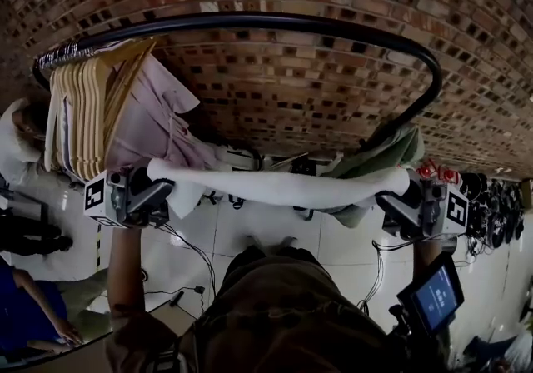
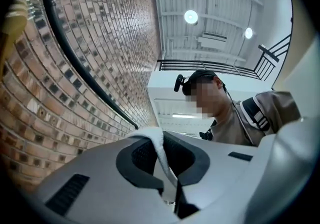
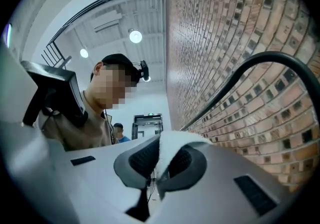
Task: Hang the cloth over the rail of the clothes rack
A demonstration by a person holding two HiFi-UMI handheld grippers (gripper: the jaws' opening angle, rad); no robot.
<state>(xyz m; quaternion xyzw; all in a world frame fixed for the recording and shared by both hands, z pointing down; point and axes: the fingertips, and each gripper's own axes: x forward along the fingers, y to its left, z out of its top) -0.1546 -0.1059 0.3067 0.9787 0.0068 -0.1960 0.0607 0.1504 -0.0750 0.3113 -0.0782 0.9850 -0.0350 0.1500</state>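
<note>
Brick wall (image 1: pixel 291 88) backs the rail (image 1: pixel 250 22); the cloth (image 1: pixel 275 186), judged soft, light and limp, spans short of it, its ends (best hold) pinched by the closed left hand-held gripper (image 1: pixel 162 188) and right hand-held gripper (image 1: pixel 393 199).

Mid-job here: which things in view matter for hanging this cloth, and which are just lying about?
Part of the job: long white cloth; black curved metal rail; left gripper, right gripper, both shut on the cloth.
Just lying about: pale wooden hangers, pink garment, green garment.
</note>
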